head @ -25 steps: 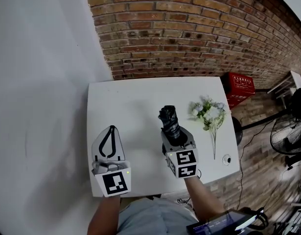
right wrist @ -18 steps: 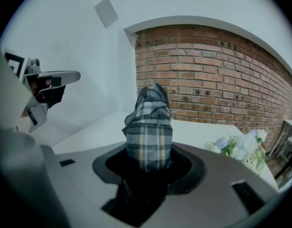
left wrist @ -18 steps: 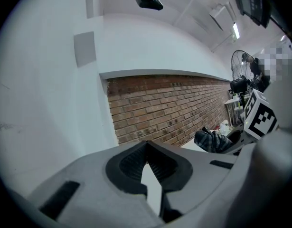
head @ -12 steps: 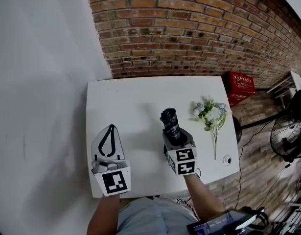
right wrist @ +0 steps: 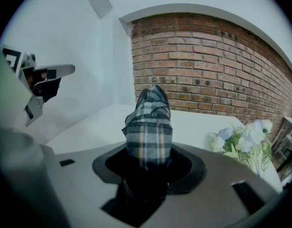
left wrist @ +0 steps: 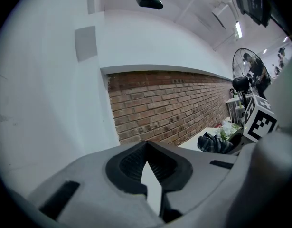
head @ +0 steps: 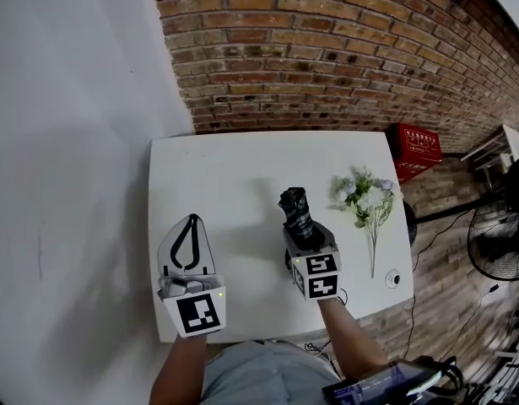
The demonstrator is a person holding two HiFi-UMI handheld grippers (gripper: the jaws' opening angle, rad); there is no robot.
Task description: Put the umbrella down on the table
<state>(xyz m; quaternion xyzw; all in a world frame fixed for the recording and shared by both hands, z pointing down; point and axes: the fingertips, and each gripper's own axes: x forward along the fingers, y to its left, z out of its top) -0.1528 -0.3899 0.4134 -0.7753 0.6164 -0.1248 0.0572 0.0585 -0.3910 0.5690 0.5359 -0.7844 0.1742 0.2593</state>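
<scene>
Two hand-held grippers over a white table [head: 225, 175]. Right gripper [head: 300, 230] clamped on a folded plaid umbrella [head: 294, 207], jaws pressing its sides near one end. Rest of the umbrella jutting forward past the fingertips, away from the person, tilted down toward mid-table. Impossible to tell whether its far end touches the surface. Seen along the right gripper's own jaws: plaid bundle filling the gap, darker end seated deep between them. Bunch of pale flowers [head: 364, 197] lying on the table to the right of the umbrella, apart from it. Left gripper [head: 191, 222] well to the left, jaw tips pressed together on nothing.
</scene>
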